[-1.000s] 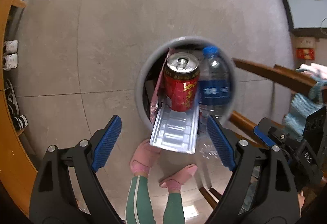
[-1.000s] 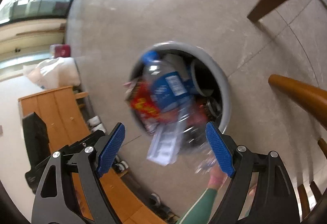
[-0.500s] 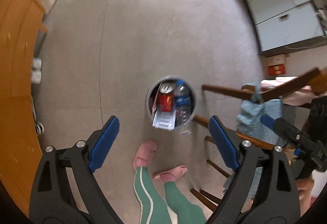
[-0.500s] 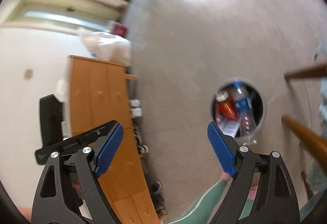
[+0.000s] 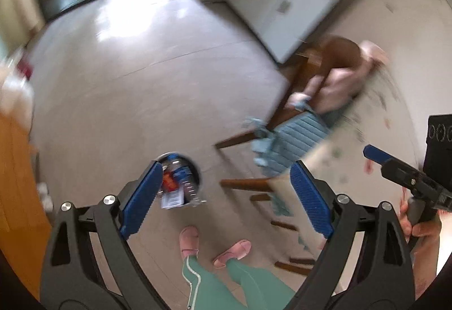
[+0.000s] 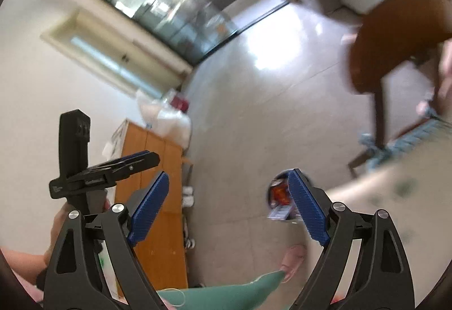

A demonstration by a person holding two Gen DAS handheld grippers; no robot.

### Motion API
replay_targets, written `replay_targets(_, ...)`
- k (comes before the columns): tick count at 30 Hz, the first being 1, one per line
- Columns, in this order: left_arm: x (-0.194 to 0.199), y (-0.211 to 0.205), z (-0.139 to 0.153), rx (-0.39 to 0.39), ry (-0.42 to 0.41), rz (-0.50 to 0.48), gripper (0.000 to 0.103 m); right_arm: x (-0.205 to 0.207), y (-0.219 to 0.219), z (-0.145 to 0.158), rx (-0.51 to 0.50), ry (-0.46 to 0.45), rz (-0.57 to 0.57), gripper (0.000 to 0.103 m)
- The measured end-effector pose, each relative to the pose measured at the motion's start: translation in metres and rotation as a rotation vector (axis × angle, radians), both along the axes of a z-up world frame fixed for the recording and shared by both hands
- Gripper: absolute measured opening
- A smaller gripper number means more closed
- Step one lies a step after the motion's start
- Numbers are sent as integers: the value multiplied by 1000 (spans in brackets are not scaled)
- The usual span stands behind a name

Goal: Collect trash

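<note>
1. Left gripper [image 5: 226, 199]: blue-padded fingers spread wide, nothing between them; raised well above the floor [image 5: 141, 78].
2. Right gripper [image 6: 228, 208]: fingers likewise spread wide and empty; also seen at the right edge of the left wrist view, gripped in a hand [image 5: 421, 228].
3. Trash bin [image 5: 195, 168]: round, grey-rimmed, standing on the floor beside the left gripper's left finger, partly hidden by it.
4. Bin contents: red can [image 5: 169, 182], blue-labelled bottle [image 5: 183, 171] and silvery tray [image 5: 173, 198], the tray jutting over the near rim; blurred.
5. Wooden chair with blue cushion [image 5: 293, 140]: right of the bin, apart from it.
6. Pink slippers [image 5: 189, 239] and green trousers: just below the bin.
7. Orange wooden cabinet [image 6: 158, 197]: along the left wall.
</note>
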State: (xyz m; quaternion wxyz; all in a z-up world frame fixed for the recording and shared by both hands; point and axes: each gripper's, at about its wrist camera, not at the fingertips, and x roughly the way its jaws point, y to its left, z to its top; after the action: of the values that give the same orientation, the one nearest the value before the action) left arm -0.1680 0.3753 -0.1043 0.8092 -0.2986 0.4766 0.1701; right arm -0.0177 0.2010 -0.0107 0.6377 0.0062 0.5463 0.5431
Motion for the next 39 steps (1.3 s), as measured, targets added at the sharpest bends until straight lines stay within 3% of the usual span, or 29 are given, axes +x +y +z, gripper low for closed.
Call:
replay_targets(9,106,-157,54,42,-103,-375,89,37,-229,25,3,-62,-399,86)
replay_targets(14,147,-249,59,53,-123,-570,95,27,-336,25,-89,-129,-637,88)
replay_targets(20,183,-346,45,19,-94,-759,95,8,-423,12,-186,-129,-853,89)
replay_targets(26,199,-409,32,12,-67,-927,95,-12,-461,-3,-256,-93,-999,89)
replay_targets(34,218,-430,33,49,-72,-1097,96,-35,-466,2,-333,-129,-1156,91)
replay_targets(39,227,-432,36,44,-100,-1146,96,-37,-454,7,-372,-164,-1238,91)
